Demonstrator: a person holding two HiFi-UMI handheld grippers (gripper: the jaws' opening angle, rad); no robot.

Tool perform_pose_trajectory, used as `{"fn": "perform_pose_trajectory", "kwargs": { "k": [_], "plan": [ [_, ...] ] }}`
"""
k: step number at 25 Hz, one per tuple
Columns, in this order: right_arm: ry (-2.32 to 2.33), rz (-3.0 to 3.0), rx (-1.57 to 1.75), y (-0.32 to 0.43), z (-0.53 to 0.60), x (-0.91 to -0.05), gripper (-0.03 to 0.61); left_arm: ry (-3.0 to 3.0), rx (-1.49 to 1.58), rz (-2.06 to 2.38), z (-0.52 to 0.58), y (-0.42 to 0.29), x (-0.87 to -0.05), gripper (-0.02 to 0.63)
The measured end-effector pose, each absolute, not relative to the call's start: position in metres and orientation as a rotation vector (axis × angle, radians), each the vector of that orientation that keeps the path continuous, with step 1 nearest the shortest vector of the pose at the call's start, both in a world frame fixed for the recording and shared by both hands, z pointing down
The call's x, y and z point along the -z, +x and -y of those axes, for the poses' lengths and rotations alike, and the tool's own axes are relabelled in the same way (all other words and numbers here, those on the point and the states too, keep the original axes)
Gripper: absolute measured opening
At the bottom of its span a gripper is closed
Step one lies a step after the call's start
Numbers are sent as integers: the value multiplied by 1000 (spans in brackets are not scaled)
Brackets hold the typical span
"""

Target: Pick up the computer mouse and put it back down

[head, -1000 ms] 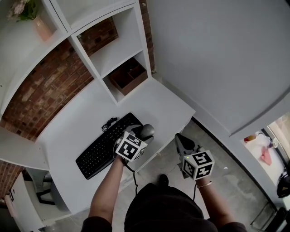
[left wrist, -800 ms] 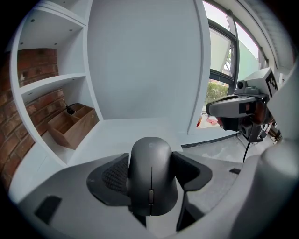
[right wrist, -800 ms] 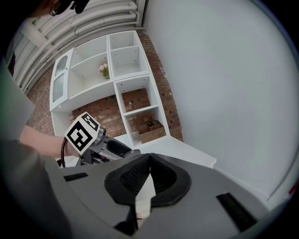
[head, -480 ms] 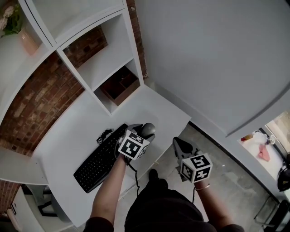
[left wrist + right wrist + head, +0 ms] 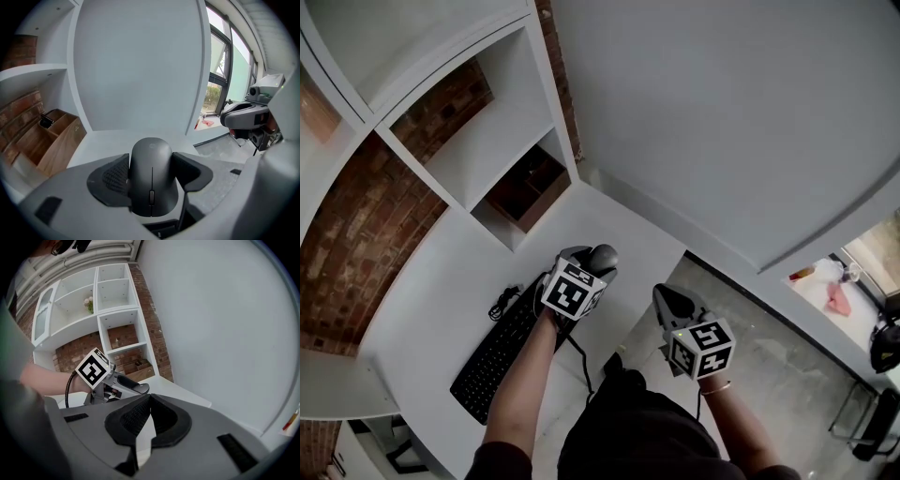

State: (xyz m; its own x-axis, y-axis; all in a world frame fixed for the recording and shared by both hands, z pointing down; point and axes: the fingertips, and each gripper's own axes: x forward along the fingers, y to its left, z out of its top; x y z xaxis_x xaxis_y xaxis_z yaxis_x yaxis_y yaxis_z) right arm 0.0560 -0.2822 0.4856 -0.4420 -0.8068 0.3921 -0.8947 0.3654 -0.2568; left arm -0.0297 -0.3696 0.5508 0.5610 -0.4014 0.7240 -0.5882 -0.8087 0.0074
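A dark grey computer mouse [image 5: 151, 180] sits clamped between the two jaws of my left gripper [image 5: 150, 178], lifted above the white desk [image 5: 623, 234]. From the head view the mouse [image 5: 602, 257] shows just past the left gripper's marker cube [image 5: 572, 291], over the desk's right part. My right gripper [image 5: 149, 420] hangs to the right of the desk, off its edge, with jaws closed together and nothing between them; in the head view this gripper [image 5: 675, 305] is over the floor. In the right gripper view the held mouse [image 5: 133, 384] shows from the side.
A black keyboard [image 5: 492, 356] with a coiled cable lies on the desk left of the left gripper. A wooden organiser box [image 5: 525, 192] sits in the lowest shelf bay [image 5: 502, 141]. A grey wall [image 5: 722, 112] stands close on the right, with concrete floor [image 5: 769, 347] beside the desk.
The left gripper with the mouse has risen slightly off the desk and moved up toward the wall; the head view has shifted, so the desk and shelves sit further left.
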Motion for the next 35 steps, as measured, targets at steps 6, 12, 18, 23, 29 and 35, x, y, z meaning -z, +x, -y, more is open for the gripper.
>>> {"fn": "perform_pose_trajectory", "kwargs": {
  "k": [6, 12, 18, 23, 29, 35],
  "plan": [
    [1596, 2365, -687, 61, 293, -496, 5, 2555, -1131, 752, 395, -20, -566, 288],
    [1624, 2317, -712, 64, 302, -505, 5, 2562, -1157, 721, 411, -15, -582, 288],
    [1638, 2290, -718, 63, 308, -508, 5, 2555, -1209, 662, 413, -12, -594, 288],
    [1646, 2277, -719, 62, 311, -509, 5, 2547, -1238, 634, 417, -10, -601, 288],
    [1661, 2260, -725, 62, 311, -510, 5, 2559, -1249, 582, 418, -2, -615, 288],
    [1666, 2245, -727, 65, 311, -511, 5, 2548, -1277, 557, 416, 1, -619, 288]
  ]
}}
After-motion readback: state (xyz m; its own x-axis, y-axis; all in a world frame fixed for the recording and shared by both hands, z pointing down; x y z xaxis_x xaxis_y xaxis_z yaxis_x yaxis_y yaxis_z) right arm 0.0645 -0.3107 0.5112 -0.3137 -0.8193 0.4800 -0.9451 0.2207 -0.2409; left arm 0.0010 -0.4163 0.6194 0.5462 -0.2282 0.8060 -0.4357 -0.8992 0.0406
